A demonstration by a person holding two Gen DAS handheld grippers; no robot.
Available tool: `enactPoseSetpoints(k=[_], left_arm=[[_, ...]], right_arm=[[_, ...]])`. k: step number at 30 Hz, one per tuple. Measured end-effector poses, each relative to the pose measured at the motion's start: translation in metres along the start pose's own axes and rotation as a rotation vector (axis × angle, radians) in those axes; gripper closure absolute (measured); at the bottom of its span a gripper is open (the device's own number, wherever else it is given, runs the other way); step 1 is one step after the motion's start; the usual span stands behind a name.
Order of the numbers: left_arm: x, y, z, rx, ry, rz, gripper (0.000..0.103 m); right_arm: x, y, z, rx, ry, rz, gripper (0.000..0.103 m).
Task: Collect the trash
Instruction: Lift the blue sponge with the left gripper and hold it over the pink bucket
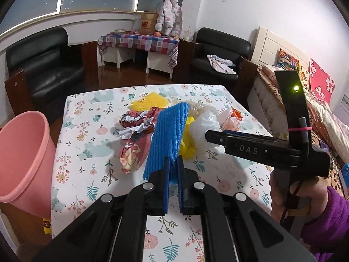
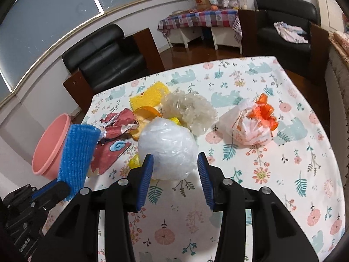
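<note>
My left gripper is shut on a blue ribbed foam sleeve and holds it above the table; the sleeve also shows in the right wrist view. My right gripper is open, its jaws on either side of a white plastic bag ball. A pile of trash lies on the table: red crumpled paper, yellow foam net, clear crumpled plastic, and a white and orange bag. A pink bin stands left of the table.
The table has a floral cloth. Black armchairs stand behind and to the left, a bed to the right. A checked side table is at the far wall.
</note>
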State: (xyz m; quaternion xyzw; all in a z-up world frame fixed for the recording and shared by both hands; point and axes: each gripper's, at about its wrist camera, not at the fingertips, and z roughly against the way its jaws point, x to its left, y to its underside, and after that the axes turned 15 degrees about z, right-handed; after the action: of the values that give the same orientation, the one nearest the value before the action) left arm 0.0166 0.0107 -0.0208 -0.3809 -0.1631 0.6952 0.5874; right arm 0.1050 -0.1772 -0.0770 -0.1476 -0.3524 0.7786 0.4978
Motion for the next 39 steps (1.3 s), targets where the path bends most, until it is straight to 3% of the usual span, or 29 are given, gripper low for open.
enactPoseSetpoints(k=[3, 7, 21, 39], left_arm=[[0.001, 0.0, 0.004, -0.003, -0.009, 0.005, 0.098], [0.001, 0.0, 0.011, -0.015, -0.013, 0.016, 0.098], [0.008, -0.01, 0.045, -0.106, -0.03, 0.054, 0.098], [0.035, -0.021, 0.078, -0.206, -0.06, 0.119, 0.098]], right_arm=[[0.003, 0.002, 0.002, -0.006, -0.017, 0.012, 0.072], [0.007, 0.007, 0.014, -0.025, -0.037, 0.018, 0.079], [0.034, -0.001, 0.074, -0.179, -0.055, 0.12, 0.08], [0.064, -0.016, 0.089, -0.248, -0.074, 0.191, 0.08]])
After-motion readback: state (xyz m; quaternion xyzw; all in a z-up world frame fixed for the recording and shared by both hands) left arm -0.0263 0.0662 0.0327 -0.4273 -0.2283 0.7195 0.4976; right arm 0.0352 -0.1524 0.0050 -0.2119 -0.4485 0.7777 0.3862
